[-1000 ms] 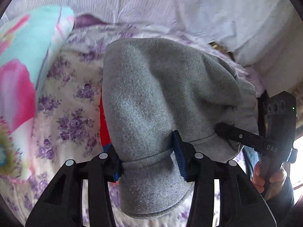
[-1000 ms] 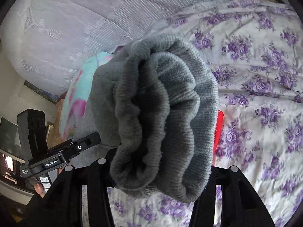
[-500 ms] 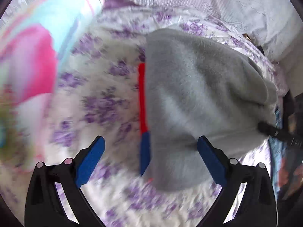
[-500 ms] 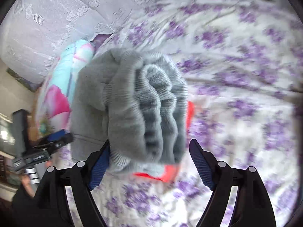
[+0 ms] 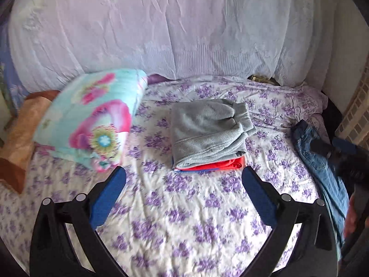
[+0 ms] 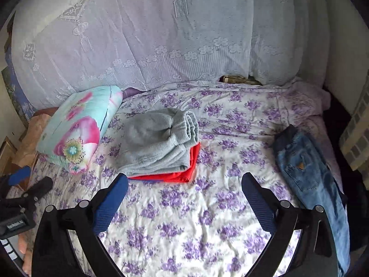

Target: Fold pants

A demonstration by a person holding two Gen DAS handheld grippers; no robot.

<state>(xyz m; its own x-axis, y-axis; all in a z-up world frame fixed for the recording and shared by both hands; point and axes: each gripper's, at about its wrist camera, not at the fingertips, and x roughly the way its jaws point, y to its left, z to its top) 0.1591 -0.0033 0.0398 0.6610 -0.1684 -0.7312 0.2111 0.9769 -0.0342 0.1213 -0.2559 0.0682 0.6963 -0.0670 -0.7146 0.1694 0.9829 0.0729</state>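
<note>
Folded grey sweatpants lie on top of a folded red garment on the bed; they also show in the right wrist view, with the red garment under them. Blue jeans lie unfolded at the bed's right side, also seen in the left wrist view. My left gripper is open and empty, pulled back from the pile. My right gripper is open and empty too, well short of the pile.
A turquoise flowered pillow leans at the left, next to an orange-brown cloth. The bed sheet is white with purple flowers. A white lace curtain hangs behind the bed. A pale lattice panel stands at right.
Both grippers let go of the grey sweatpants, leaving them on the red garment, opened wide and drew back from the pile.
</note>
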